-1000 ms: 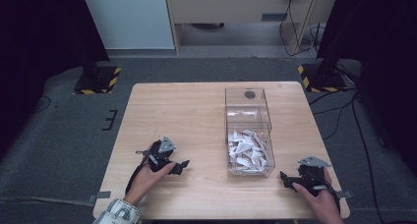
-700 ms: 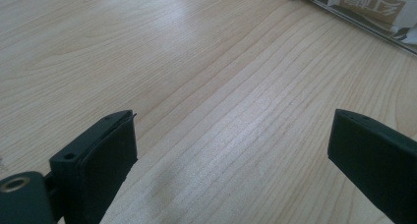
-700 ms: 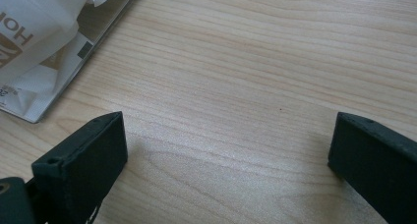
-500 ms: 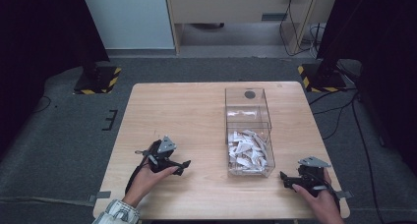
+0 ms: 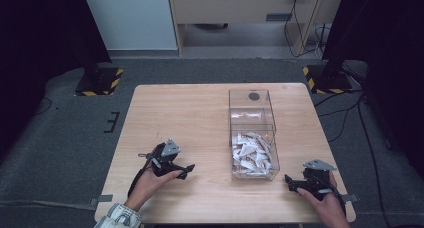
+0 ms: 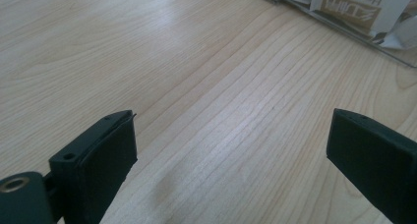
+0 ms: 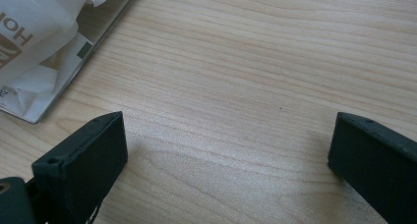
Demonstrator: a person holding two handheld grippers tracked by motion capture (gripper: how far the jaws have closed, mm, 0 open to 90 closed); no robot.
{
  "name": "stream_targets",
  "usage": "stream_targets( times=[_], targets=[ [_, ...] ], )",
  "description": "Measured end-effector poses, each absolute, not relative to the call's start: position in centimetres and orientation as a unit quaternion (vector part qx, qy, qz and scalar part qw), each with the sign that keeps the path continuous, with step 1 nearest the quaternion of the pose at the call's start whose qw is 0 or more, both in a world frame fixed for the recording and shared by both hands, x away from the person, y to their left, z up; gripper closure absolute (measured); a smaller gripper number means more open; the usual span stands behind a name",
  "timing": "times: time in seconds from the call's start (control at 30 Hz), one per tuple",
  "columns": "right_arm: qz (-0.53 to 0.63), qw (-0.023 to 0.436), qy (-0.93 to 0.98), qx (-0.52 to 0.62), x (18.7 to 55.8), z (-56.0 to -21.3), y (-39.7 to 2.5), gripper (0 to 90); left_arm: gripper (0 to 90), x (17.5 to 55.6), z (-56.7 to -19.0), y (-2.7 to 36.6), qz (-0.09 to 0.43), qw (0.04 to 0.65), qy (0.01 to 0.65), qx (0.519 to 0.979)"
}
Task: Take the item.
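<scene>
Table in the high view bears one clear box, white packets heaped in its near half, too jumbled to count. Left gripper lies well left of the box, right gripper just right of its near corner.

Left gripper view: jaws gape wide over bare wood; a packet in the box reads "HongMan", upside down.

Right gripper view: jaws wide, empty; box at upper left, one packet showing "HO".

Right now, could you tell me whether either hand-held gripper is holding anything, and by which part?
Nothing is held. The left hand-held gripper and the right hand-held gripper both have jaws wide apart over bare table.
</scene>
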State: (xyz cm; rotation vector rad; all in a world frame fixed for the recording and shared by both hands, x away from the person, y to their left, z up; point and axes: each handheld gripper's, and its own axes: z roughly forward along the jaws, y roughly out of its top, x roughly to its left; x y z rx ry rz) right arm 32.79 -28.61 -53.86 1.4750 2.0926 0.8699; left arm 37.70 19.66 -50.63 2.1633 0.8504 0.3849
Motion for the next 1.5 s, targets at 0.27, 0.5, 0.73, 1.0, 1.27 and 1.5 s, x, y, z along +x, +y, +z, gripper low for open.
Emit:
stream_targets(
  times=[0.27,0.5,0.73,1.0,1.27,1.5],
  targets=[
    [0.314,0.217,0.755,0.533,32.8,-53.9,-28.6,1.7,4.4,37.7,-50.5,19.6,0.145,0.385,0.334,0.848],
    [0.314,0.217,0.755,0.532,32.8,-53.9,-28.6,1.7,4.5,37.7,-49.9,19.6,0.145,0.395,0.332,0.844],
    [0.314,0.217,0.755,0.533,32.8,-53.9,-28.6,1.7,5.4,37.8,-48.5,19.1,0.143,0.407,0.317,0.845],
    [0.314,0.217,0.755,0.532,32.8,-53.9,-28.6,1.7,5.2,38.1,-46.6,17.9,0.123,0.433,0.287,0.846],
    [0.314,0.217,0.755,0.532,32.8,-53.9,-28.6,1.7,5.4,38.6,-45.4,15.8,0.123,0.429,0.263,0.856],
    [0.314,0.217,0.755,0.533,32.8,-53.9,-28.6,1.7,5.3,39.0,-44.4,13.7,0.123,0.432,0.244,0.860]
  ],
)
